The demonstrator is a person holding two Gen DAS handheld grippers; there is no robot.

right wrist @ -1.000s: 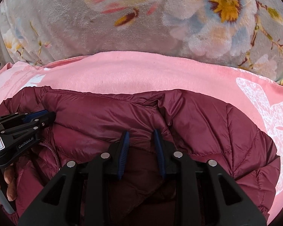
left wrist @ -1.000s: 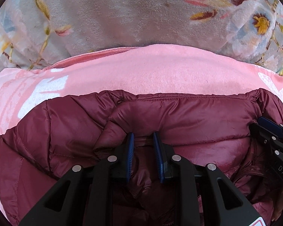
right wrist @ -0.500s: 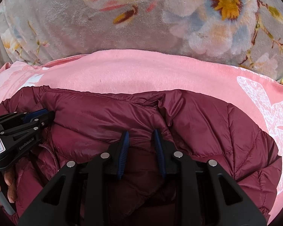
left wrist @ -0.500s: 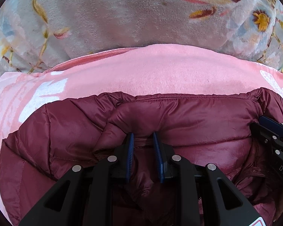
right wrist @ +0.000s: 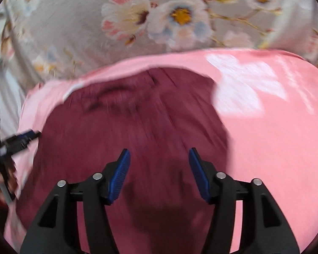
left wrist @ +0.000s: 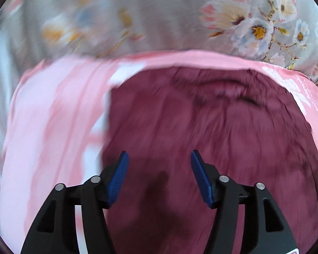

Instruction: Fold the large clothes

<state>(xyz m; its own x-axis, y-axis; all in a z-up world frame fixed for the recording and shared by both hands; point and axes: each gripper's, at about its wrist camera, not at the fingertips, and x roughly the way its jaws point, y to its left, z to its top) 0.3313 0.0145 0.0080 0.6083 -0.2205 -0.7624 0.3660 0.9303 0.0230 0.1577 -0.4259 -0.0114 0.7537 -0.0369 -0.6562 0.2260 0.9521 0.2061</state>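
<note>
Both grippers opening, nothing in either, maroon puffer jacket lying loose.

Left gripper [left wrist: 159, 165] and right gripper [right wrist: 158, 162] hover over the jacket [left wrist: 201, 127], which lies mid pink blanket [left wrist: 53, 127], reaching toward its far edge. Risk: slick puffy fill springs the fold back open once unpinned. Floral grey bedspread [right wrist: 84, 21] beyond; frames motion-blurred.

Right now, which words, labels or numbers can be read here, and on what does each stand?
None is readable.
Small white print on the pink cloth: too blurred.
White label on the left tongs, which are opening with nothing between them: too blurred.
</note>
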